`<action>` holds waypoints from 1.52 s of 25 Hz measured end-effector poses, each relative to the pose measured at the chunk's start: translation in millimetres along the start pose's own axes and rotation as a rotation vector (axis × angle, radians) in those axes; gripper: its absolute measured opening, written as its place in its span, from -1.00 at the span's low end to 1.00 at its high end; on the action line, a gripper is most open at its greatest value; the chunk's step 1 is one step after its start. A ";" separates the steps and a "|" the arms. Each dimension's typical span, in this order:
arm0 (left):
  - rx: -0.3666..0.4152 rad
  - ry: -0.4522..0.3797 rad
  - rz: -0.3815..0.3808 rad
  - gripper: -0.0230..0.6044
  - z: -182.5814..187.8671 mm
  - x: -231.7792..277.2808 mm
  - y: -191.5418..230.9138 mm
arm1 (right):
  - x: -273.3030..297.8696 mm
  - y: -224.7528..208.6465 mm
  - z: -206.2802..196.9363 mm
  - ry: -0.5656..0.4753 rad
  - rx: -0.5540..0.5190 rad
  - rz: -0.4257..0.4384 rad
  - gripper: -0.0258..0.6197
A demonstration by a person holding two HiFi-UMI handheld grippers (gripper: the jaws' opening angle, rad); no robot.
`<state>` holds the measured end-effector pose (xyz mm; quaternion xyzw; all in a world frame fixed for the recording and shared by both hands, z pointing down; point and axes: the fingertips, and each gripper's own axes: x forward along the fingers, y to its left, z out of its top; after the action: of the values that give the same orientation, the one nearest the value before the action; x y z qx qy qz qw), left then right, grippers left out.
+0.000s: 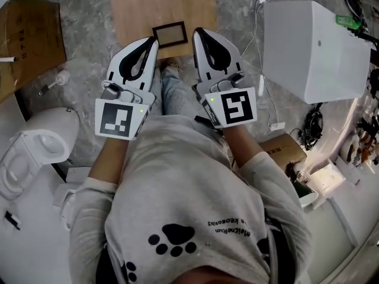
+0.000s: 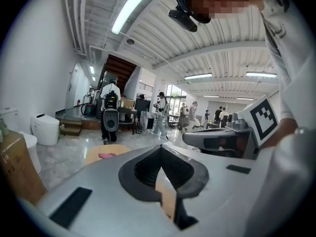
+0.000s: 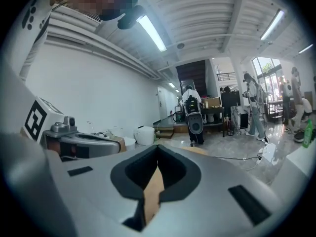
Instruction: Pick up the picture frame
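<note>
In the head view, the picture frame [image 1: 170, 34] lay on the near edge of the wooden table [image 1: 142, 5], at twelve o'clock from the person. The left gripper [image 1: 153, 42] and the right gripper [image 1: 199, 34] were held side by side, with their tips at nine and three o'clock of the frame. They were just beside it but, as far as I could judge, not touching it. The step in hand seemed to be the approach, and nothing was grasped yet. In the left gripper view, the jaws were clenched together on nothing. Only a strip of the wood showed through the slit below them, and the frame was not in sight. In the right gripper view, the jaws were likewise pressed together and empty, and the frame was hidden under the gripper body. The next move probably called for opening one pair of jaws and bringing it onto an edge of the frame. Whether the frame lay fully flat was hard to tell.
</note>
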<state>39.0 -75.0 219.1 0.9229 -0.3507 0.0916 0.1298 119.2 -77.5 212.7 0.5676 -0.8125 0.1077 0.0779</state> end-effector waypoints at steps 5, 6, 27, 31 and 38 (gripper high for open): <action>0.010 0.010 -0.017 -0.90 -12.8 13.4 7.4 | 8.9 -8.1 -22.4 0.026 -0.008 -0.005 -0.89; 0.013 0.008 -0.016 -0.90 -15.6 15.6 8.6 | 10.3 -8.8 -27.2 0.032 -0.010 -0.002 -0.89; -0.060 0.072 0.010 -0.90 -113.4 39.2 27.5 | 37.3 -24.4 -144.7 0.150 0.010 -0.004 -0.89; -0.069 0.079 0.014 -0.90 -125.6 45.5 33.1 | 46.0 -29.1 -157.7 0.163 0.004 -0.001 -0.89; -0.069 0.113 0.032 -0.90 -160.5 49.8 43.5 | 53.5 -33.9 -187.3 0.192 0.021 -0.010 -0.89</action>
<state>34.1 -88.6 392.1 0.9055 -0.3606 0.1335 0.1797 133.5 -87.8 409.6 0.5595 -0.7973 0.1697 0.1501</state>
